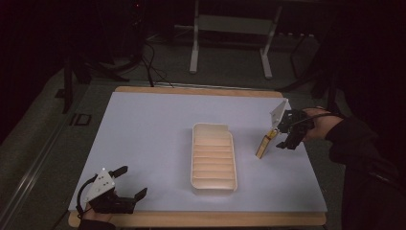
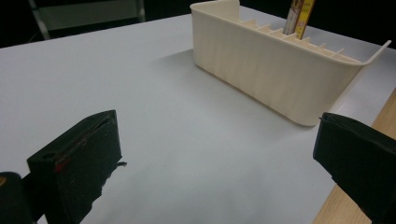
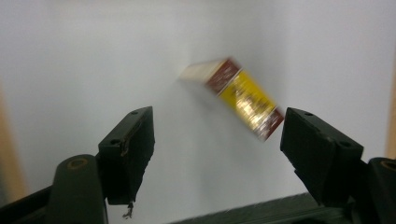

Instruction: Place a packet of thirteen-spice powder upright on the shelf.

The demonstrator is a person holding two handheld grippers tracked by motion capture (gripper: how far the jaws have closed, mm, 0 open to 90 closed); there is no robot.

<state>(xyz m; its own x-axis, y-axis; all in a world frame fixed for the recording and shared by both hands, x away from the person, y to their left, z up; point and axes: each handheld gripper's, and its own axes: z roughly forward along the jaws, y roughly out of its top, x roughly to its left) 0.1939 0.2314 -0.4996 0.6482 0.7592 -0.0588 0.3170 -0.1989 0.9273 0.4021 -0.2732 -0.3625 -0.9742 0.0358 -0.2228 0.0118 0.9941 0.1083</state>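
I see one real obstacle mid-table — the cream slotted tray (image 1: 213, 158). Left of it the white table (image 1: 143, 139) lies bare; right of it, the tilted yellow box (image 1: 264, 143) narrows the lane beside my right gripper (image 1: 287, 136).

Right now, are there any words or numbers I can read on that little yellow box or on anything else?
Small yellow and dark red box: it has print on its yellow face, but it is too blurred to read.
Cream slotted tray: no words or numbers on it.
White table top: no writing.
Black right tongs and left tongs: no labels to read.
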